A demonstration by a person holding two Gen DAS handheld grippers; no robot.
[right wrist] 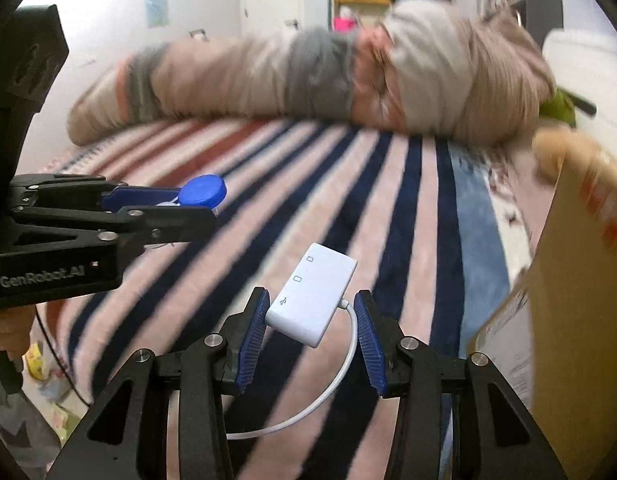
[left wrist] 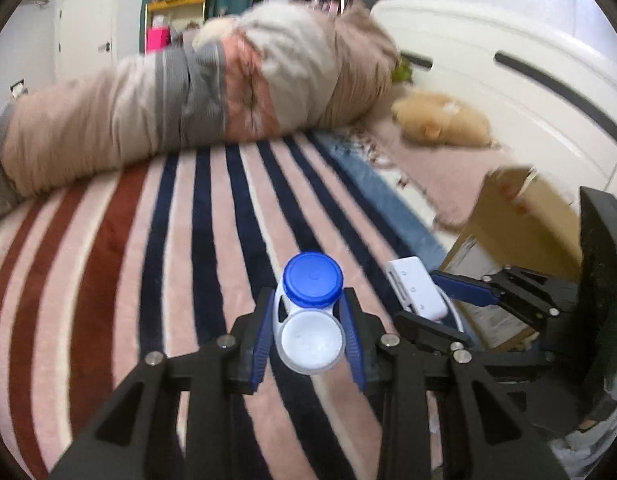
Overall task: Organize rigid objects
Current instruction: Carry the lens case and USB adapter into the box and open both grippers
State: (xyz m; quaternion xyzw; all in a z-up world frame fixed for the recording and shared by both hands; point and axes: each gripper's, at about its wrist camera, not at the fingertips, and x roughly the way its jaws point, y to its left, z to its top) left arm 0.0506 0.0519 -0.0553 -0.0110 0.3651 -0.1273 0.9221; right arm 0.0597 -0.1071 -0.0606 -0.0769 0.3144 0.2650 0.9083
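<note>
A: What does the left gripper (left wrist: 308, 332) have?

B: It is clenched on a contact lens case (left wrist: 310, 316), blue pads pressing both sides of the white cup. The blue-capped cup sticks out past the fingertips. The case is lifted clear of the striped blanket (left wrist: 148, 260) on the bed.

A: And the right gripper (right wrist: 314, 320)?

B: It grasps a white adapter hub (right wrist: 312, 294). The left pad touches the hub's near corner; on the right side the pad sits by the spot where the white cable (right wrist: 332, 384) leaves the body, and I cannot tell if it presses the hub or only the cable. The cable loops down and back under the gripper.

A: Is the hub on the bed?

B: No, it hangs tilted above the pink and navy stripes.

A: How do the two grippers stand to each other?

B: Side by side, near but apart. From the right wrist view the left one is at the left edge with the blue cap showing.

A: Anything else close?

B: A cardboard box (right wrist: 580, 280) stands at the right, just beside the right gripper. A rolled quilt (left wrist: 188, 92) lies across the far end of the bed, blurred.
</note>
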